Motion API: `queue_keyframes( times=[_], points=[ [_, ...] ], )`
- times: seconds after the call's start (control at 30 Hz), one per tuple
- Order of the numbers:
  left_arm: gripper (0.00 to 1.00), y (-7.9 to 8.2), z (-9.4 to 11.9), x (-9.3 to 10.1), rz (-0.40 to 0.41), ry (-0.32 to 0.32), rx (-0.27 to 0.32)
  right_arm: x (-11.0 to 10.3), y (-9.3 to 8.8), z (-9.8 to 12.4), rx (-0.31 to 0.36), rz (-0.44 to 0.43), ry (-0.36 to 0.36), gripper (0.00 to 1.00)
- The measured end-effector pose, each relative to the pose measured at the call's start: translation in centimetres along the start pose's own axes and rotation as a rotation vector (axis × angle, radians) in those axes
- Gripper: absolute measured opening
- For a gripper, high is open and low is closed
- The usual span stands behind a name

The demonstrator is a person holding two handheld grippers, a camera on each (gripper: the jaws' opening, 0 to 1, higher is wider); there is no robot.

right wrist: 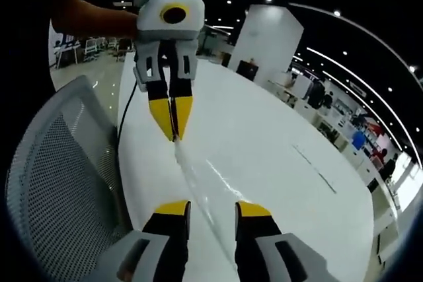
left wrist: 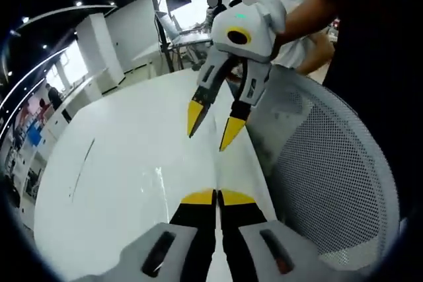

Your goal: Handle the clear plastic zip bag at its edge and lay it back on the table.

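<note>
The clear zip bag [left wrist: 180, 176] is hard to make out against the white table [left wrist: 119, 163], showing mainly as glints. One edge of the bag [right wrist: 198, 193] runs as a thin line between the two grippers. My left gripper [left wrist: 217, 197] is shut on that edge, with its yellow tips pressed together. In the right gripper view the left gripper [right wrist: 174, 130] points down at the table [right wrist: 277, 137], pinching the bag's far end. My right gripper [right wrist: 213, 209] is open, and the bag's edge passes between its jaws. In the left gripper view the right gripper [left wrist: 211, 129] hovers open just above the table.
A grey mesh chair back [left wrist: 330, 163] stands against the table's near edge, seen also as the chair [right wrist: 59, 176] in the other view. A thin seam [left wrist: 82, 163] crosses the tabletop. A person's arm [left wrist: 310, 11] holds the right gripper. Desks and people stand far behind.
</note>
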State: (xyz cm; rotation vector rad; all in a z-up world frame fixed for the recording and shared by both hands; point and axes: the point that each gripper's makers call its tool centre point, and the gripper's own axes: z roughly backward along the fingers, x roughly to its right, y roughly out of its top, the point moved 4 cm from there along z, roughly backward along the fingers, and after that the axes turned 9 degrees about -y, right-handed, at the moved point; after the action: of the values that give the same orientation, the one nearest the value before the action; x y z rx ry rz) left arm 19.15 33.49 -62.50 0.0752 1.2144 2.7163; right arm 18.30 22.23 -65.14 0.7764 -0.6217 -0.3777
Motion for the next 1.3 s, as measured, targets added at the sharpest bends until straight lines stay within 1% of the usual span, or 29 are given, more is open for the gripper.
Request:
queue_keyframes(
  times=[0.1, 0.17, 0.23, 0.37, 0.53, 0.67, 0.7, 0.77, 0.87, 1.0, 1.03, 1.13, 1.23, 1.3],
  points=[
    [0.00, 0.0, 0.0, 0.1, 0.006, -0.017, 0.007, 0.0, 0.1, 0.0, -0.004, 0.008, 0.000, 0.21],
    [0.00, 0.1, 0.1, 0.1, 0.014, -0.029, 0.018, 0.1, 0.2, 0.0, -0.003, 0.009, -0.001, 0.17],
    [0.00, 0.0, 0.1, 0.1, 0.018, -0.032, 0.020, 0.2, 0.4, 0.0, -0.001, 0.019, -0.005, 0.14],
    [0.00, -0.5, 0.2, -0.4, 0.028, -0.024, 0.014, 0.1, 0.6, 0.1, 0.006, 0.021, 0.000, 0.06],
    [0.00, -0.9, 0.3, -0.7, 0.038, -0.014, 0.003, -0.2, 0.8, 0.0, 0.011, 0.029, 0.008, 0.02],
    [0.00, -1.4, 0.3, -1.0, 0.024, 0.008, -0.023, -0.4, 1.2, -0.1, 0.021, 0.040, 0.004, 0.00],
    [0.00, -1.5, 0.3, -1.1, 0.017, 0.018, -0.033, -0.5, 1.2, -0.2, 0.021, 0.045, 0.006, 0.00],
    [0.05, -1.8, 0.3, -1.2, -0.007, 0.032, -0.048, -0.6, 1.3, -0.3, 0.021, 0.062, 0.014, 0.00],
    [0.06, -1.9, 0.3, -1.3, -0.032, 0.045, -0.063, -0.6, 1.3, -0.4, 0.021, 0.079, 0.014, 0.00],
    [0.11, -2.2, 0.4, -1.4, -0.089, 0.072, -0.098, -0.5, 1.3, -0.5, 0.022, 0.088, 0.013, 0.00],
    [0.11, -2.2, 0.4, -1.5, -0.120, 0.083, -0.114, -0.6, 1.3, -0.5, 0.021, 0.087, 0.014, 0.00],
    [0.12, -1.9, 0.3, -1.6, -0.165, 0.109, -0.121, -0.6, 1.3, -0.5, 0.017, 0.098, 0.021, 0.00],
    [0.10, -1.9, 0.2, -1.7, -0.196, 0.111, -0.136, -0.6, 1.4, -0.6, 0.017, 0.096, 0.029, 0.00],
    [0.08, -2.1, 0.1, -1.7, -0.237, 0.110, -0.169, -0.6, 1.5, -0.6, 0.016, 0.095, 0.031, 0.00]
  ],
)
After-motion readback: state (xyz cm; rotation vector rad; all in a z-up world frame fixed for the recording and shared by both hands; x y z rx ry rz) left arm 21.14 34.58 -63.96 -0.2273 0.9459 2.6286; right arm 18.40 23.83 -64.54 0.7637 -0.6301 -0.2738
